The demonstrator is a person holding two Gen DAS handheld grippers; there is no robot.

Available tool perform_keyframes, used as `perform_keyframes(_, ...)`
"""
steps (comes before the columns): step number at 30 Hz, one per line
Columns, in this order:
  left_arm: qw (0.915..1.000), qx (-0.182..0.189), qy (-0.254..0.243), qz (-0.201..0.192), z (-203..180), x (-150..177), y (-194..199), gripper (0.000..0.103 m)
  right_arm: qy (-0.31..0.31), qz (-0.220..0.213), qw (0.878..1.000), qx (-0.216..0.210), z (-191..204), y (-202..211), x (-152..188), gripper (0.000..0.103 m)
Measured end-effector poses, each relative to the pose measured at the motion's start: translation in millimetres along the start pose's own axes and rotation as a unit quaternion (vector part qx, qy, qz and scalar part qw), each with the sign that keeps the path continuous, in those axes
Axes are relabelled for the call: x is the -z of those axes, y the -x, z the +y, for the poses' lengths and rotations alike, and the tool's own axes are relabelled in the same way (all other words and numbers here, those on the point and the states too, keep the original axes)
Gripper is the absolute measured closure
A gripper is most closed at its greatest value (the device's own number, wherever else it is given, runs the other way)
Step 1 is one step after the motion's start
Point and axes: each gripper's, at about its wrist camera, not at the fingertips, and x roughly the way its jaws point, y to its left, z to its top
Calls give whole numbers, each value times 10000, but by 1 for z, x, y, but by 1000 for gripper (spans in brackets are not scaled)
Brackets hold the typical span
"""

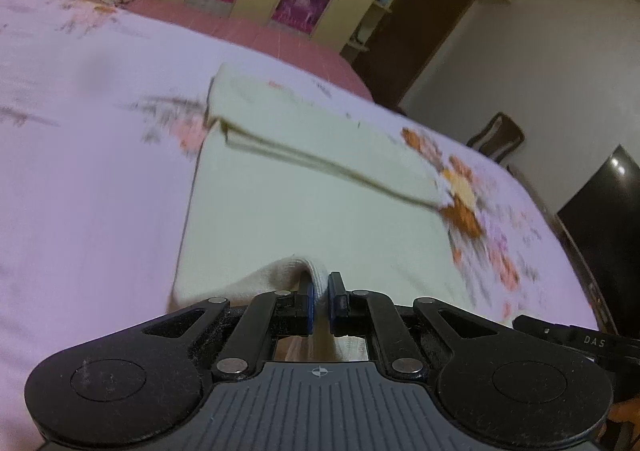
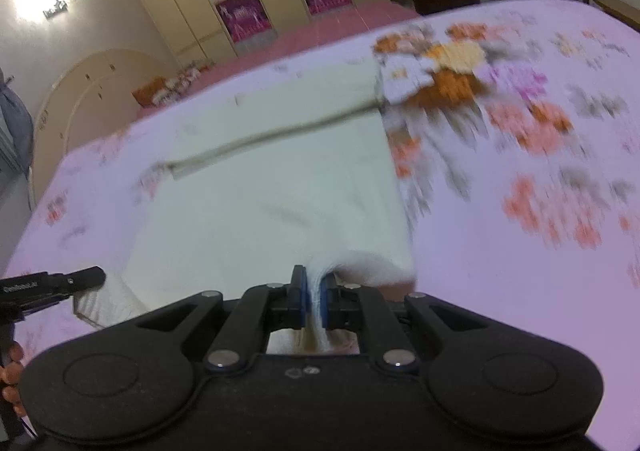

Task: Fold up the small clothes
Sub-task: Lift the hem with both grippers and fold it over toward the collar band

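Pinching cream garment [image 1: 304,211] near edge: left claw [image 1: 320,301], right claw [image 2: 314,301].

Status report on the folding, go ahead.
Left tool and right tool both shut on cream garment, near edge. Far part already folded over. Nothing in the way on floral bedsheet.

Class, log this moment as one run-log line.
left gripper: shut on cream garment | right gripper: shut on cream garment | far edge: folded | surface: floral bedsheet
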Motion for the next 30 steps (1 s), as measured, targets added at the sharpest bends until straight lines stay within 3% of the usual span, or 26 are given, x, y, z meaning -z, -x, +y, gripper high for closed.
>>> perform_keyframes(16, 9958, -28, 483, -783, 7, -89, -95, 96, -230, -506, 9982, -219, -8, -96, -106, 96)
perform_keyframes(24, 9942, -215, 649, -830, 17, -121, -168, 96, -540, -635, 9962, -259, -25, -158, -150, 96)
perform_keyframes(30, 9927, -358, 663, -937, 23, -145, -200, 96, -682, -640, 9954, -217, -35, -196, -173, 96)
